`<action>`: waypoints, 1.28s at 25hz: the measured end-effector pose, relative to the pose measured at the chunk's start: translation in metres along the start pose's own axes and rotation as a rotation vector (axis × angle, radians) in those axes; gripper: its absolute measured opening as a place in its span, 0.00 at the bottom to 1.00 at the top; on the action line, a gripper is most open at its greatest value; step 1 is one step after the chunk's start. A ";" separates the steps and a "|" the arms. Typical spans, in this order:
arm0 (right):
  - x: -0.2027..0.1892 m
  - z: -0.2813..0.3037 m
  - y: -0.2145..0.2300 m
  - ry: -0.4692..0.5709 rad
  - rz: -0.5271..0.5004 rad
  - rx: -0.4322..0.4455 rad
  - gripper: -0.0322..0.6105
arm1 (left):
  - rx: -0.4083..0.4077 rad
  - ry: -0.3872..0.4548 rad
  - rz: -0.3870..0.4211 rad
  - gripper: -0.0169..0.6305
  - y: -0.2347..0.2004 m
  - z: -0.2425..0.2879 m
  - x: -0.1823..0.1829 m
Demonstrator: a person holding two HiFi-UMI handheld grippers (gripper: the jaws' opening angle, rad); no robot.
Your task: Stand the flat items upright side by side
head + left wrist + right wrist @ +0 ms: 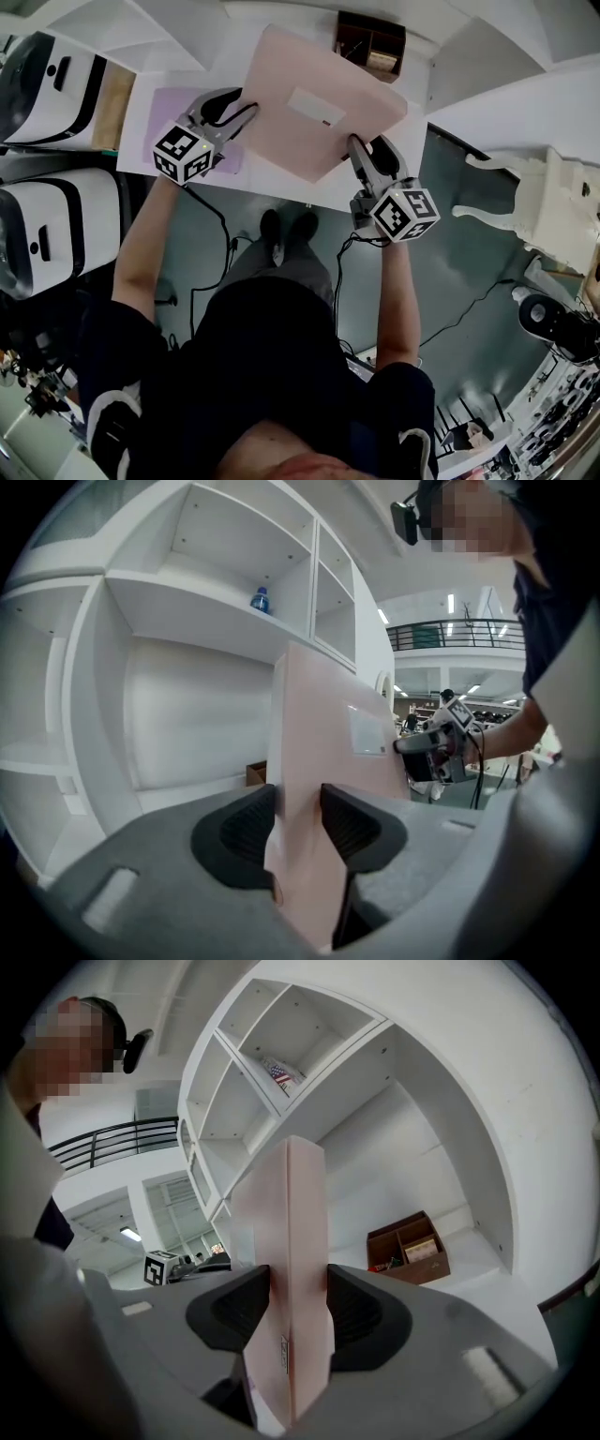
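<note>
Both claws pinch the same pink flat item [300,103]. The left claw [230,108] is clamped on its left edge and the right claw [366,155] on its near right edge. In the left gripper view the left claw [298,817] has both pads pressed flat against the pink sheet [328,761]. The right gripper view shows the right claw [298,1302] gripping the item [291,1222] the same way. From above, the item shows its broad face, with a white label [316,106] near the middle. Whether its far edge touches anything cannot be told.

Cables trail over the grey floor beside the person's feet. Under the left claw a pale purple flat item [173,108] lies flat on the white desk [267,180], partly covered by the claw and the pink item.

To the left of the desk stand two white housings with black fronts [56,230]. To the right stands a white carved piece of furniture [525,202].

Farther back a brown compartmented box [370,42] sits on the desk just past the pink item's far corner. White shelving [216,592] rises behind, and a small blue bottle [260,600] stands on one shelf.
</note>
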State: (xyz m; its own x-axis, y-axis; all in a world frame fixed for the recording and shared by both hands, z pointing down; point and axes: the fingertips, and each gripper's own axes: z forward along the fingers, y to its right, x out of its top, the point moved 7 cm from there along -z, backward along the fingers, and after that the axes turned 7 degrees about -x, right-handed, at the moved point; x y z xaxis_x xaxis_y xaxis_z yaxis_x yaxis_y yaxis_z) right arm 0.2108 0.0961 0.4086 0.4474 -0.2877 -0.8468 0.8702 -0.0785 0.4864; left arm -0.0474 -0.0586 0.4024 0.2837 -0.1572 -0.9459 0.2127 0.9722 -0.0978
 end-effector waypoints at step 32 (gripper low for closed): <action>0.058 0.098 -0.045 0.011 -0.252 0.187 0.33 | 0.360 0.152 -0.055 0.26 -0.053 -0.042 0.002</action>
State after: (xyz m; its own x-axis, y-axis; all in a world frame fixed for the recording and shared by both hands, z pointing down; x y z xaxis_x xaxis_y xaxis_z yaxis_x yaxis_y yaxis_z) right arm 0.1772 -0.0104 0.3582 0.2251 -0.2265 -0.9476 0.9016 -0.3203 0.2907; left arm -0.0970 -0.1028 0.3922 0.1269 -0.1532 -0.9800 0.5452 0.8361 -0.0602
